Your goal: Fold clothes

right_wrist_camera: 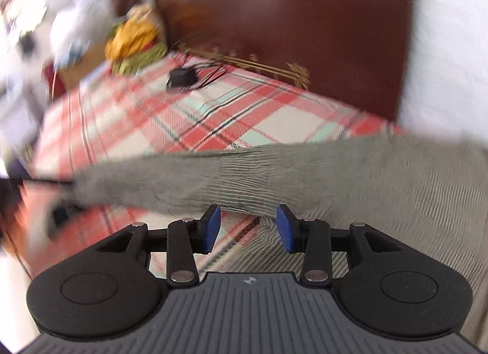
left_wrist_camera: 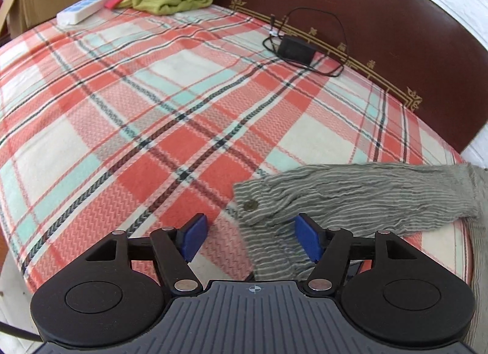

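Striped shirt [left_wrist_camera: 350,198] spread on the plaid blanket [left_wrist_camera: 152,110], sleeve stretched out.
My left gripper [left_wrist_camera: 250,236] and right gripper [right_wrist_camera: 247,229] gape empty; it looks light and floppy, so I'd pinch the cuff [left_wrist_camera: 253,206].

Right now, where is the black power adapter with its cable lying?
In the left wrist view, the black power adapter with its cable lies on the far right part of the plaid blanket, beside the dark wooden headboard.
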`<state>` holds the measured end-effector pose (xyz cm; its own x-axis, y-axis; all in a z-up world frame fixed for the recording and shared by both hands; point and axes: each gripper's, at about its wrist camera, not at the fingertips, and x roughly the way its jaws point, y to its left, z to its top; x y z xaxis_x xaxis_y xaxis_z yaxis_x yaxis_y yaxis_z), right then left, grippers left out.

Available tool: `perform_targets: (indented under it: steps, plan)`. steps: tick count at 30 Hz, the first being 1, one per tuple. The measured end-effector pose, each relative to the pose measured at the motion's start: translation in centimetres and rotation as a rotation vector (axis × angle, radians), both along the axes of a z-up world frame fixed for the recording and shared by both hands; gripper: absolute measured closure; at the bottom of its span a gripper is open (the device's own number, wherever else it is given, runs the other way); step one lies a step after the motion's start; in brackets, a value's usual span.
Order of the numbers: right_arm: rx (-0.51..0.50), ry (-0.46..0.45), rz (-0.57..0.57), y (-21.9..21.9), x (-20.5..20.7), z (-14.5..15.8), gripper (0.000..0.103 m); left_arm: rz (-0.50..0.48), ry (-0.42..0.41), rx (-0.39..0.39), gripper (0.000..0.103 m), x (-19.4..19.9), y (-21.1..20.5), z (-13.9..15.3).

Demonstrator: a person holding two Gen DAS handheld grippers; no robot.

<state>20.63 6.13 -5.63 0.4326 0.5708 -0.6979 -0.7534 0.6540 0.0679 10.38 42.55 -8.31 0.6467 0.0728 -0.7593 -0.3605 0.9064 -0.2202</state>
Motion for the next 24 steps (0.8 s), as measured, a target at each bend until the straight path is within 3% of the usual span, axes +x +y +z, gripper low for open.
perform_targets:
  steps: [1, 2, 3, 6, 9, 11, 12, 14, 19, 22, 24]
  plan:
    - [-0.028, -0.035, 0.028, 0.8, -0.5, -0.3, 0.058, -0.006, -0.001, 0.008, 0.040, 0.1, -0.2, 0.0]
    - [-0.056, -0.068, 0.054, 1.5, -1.0, -0.6, 0.058, -0.017, -0.005, 0.017, 0.070, 0.0, -0.5, 0.0]
    - [-0.086, -0.102, 0.078, 2.2, -1.5, -0.9, 0.058, -0.029, -0.014, 0.008, 0.083, 0.0, -0.6, 0.1]
    - [-0.222, -0.281, 0.172, 4.3, -3.4, -2.6, 0.059, -0.033, -0.018, 0.016, 0.095, 0.3, -1.0, 0.2]
    - [-0.355, -0.444, 0.255, 6.1, -4.7, -4.5, 0.060, -0.026, -0.022, 0.038, 0.098, 0.6, -0.8, 0.4]
    - [-0.361, -0.446, 0.265, 6.3, -4.6, -4.8, 0.062, -0.017, -0.030, 0.027, 0.098, 0.8, -0.2, 0.7]
    - [-0.357, -0.439, 0.265, 6.4, -4.5, -4.9, 0.077, -0.014, -0.035, 0.026, 0.098, 0.9, 0.1, 0.9]
    - [-0.347, -0.425, 0.265, 6.4, -4.3, -5.0, 0.096, -0.014, -0.045, 0.038, 0.098, 1.2, 0.5, 1.3]
    - [-0.322, -0.389, 0.266, 6.5, -3.9, -5.2, 0.096, -0.017, -0.036, 0.073, 0.098, 2.8, 1.1, 1.5]
    - [-0.308, -0.367, 0.266, 6.6, -3.6, -5.4, 0.089, -0.007, 0.002, 0.091, 0.088, 3.4, 1.2, 0.4]
    - [-0.298, -0.352, 0.266, 6.6, -3.5, -5.5, 0.071, 0.006, 0.006, 0.117, 0.060, 3.2, 1.2, 0.0]
